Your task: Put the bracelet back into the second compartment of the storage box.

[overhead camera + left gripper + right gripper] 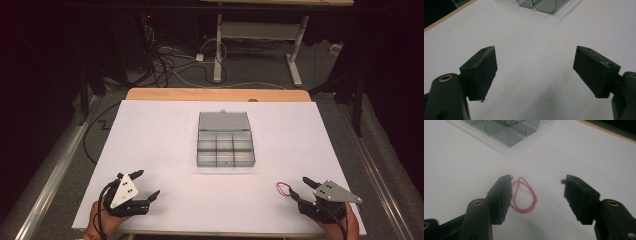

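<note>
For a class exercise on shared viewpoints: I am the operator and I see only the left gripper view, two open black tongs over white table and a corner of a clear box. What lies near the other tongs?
Observer: A red loop of thin wire lies flat on the white table, between the right tongs, close to one jaw.
Operator: Are those tongs closed on it?
Observer: No, they stand open and the pads do not press on it.
Operator: And the box?
Observer: The clear compartment box sits mid-table with its lid folded back; its compartments look empty.
</note>
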